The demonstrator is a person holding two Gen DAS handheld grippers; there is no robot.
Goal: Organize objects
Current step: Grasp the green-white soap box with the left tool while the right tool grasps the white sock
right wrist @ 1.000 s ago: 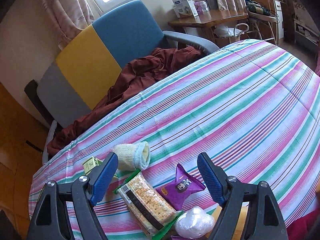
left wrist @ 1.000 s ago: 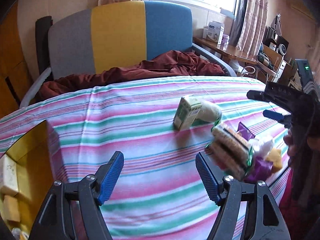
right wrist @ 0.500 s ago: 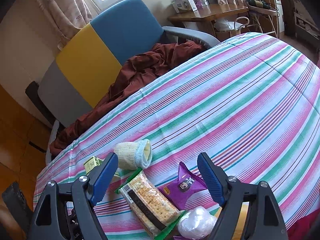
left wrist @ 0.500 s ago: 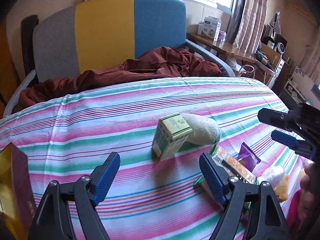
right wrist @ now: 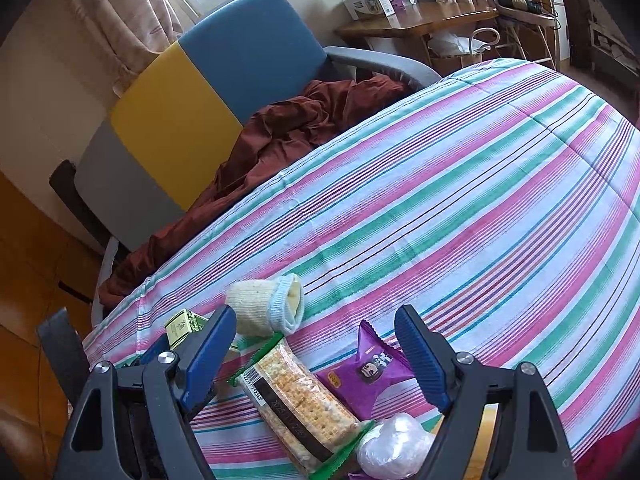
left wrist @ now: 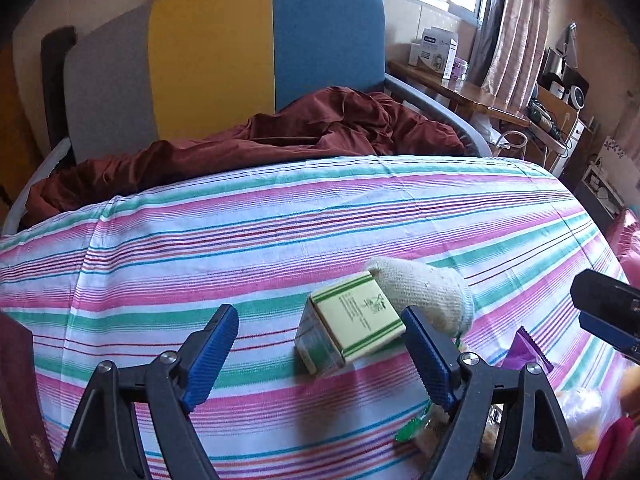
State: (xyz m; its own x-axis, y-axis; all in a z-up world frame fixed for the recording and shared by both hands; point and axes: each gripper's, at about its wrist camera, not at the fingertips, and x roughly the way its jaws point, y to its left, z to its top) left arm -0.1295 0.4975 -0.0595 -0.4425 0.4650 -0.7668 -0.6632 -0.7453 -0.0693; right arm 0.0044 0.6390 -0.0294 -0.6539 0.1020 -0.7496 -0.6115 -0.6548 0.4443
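With my left gripper (left wrist: 316, 354) spread wide and holding nothing, the green-and-cream box (left wrist: 350, 326) lies just ahead between its blue pads, nearer the right one, long axis slanting across the gap, a rolled sock (left wrist: 424, 292) touching its far end. My right gripper (right wrist: 316, 354), equally wide and empty, hangs over the cracker pack (right wrist: 298, 402) and purple packet (right wrist: 374, 368), so I judge the left nearer the box
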